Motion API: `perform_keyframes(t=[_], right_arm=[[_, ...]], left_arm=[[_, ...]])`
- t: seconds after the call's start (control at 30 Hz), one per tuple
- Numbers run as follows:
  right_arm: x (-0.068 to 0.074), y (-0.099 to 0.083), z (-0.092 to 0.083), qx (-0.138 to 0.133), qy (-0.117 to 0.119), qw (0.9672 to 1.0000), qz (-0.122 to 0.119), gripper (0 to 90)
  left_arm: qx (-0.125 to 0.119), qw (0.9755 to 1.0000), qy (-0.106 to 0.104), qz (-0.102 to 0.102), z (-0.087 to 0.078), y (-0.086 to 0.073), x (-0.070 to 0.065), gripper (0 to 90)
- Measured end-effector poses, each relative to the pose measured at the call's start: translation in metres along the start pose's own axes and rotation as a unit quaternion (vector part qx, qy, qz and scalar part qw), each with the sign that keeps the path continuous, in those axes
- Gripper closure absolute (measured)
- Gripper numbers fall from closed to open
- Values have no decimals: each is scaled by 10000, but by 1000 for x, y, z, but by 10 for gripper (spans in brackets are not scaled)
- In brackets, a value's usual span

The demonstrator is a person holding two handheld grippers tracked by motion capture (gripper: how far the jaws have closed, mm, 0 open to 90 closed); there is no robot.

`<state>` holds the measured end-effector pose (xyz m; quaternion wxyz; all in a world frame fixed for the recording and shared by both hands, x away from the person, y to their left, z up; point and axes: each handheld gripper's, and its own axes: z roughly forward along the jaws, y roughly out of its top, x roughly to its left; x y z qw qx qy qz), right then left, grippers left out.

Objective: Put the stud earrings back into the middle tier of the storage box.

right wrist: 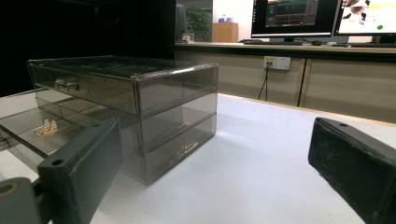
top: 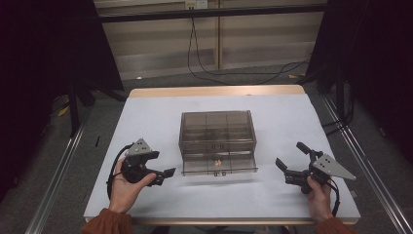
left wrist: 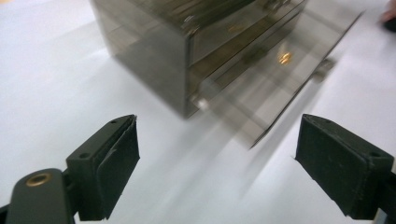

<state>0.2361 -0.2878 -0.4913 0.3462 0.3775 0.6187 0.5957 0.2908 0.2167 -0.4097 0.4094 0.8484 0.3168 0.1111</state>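
- I see the drawer box [top: 217, 127], centre frame: smoky clear plastic, glossy, with small shiny metal knobs [right wrist: 66, 84].
- The table [top: 151, 122] looks matt white, smooth, with a pale wood edge at the top.
- My left gripper [top: 168, 173] and right gripper [top: 280, 165] look matt black plastic; pads [left wrist: 343, 172] rough, grainy.
- Gold trinket [right wrist: 46, 128] gleams.

Lab, dark curtains [top: 44, 58], monitors [right wrist: 294, 16], cables [top: 204, 68]

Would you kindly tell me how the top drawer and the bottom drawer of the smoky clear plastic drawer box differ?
The top drawer is pushed in flush; the bottom drawer is pulled out towards the person. The top drawer looks empty, though tint obscures it; the bottom drawer holds a small golden item. Both are smoky clear plastic with small knobs.
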Motion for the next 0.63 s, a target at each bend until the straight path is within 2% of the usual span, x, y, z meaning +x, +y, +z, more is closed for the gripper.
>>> perform_keyframes(t=[0.1,0.2,0.27,0.33,0.4,0.43,0.47,0.53,0.63], right_arm=[[0,0,0,-5,4,10000,-11,28],[0,0,0,0,0,10000,2,28],[0,0,0,-2,7,10000,-2,28],[0,0,0,-8,2,10000,-11,28],[0,0,0,-6,2,10000,-8,28],[0,0,0,-11,3,10000,-11,28],[0,0,0,-8,3,10000,-2,28],[0,0,0,-2,-2,10000,-1,28],[0,0,0,1,-7,10000,12,28]], left_arm=[[-31,9999,66,-145,-4,-13,6,140],[14,9997,200,-171,-6,-24,8,148],[-49,9994,165,-307,-8,-30,10,176],[-242,9986,162,-437,-12,-35,11,168],[-310,9979,419,-376,-14,-40,10,159],[-426,9971,475,-403,-14,-43,11,142],[-566,9959,453,-548,-15,-48,14,137],[-560,9949,545,-645,-15,-52,16,140],[-552,9938,720,-646,-12,-54,20,139]])
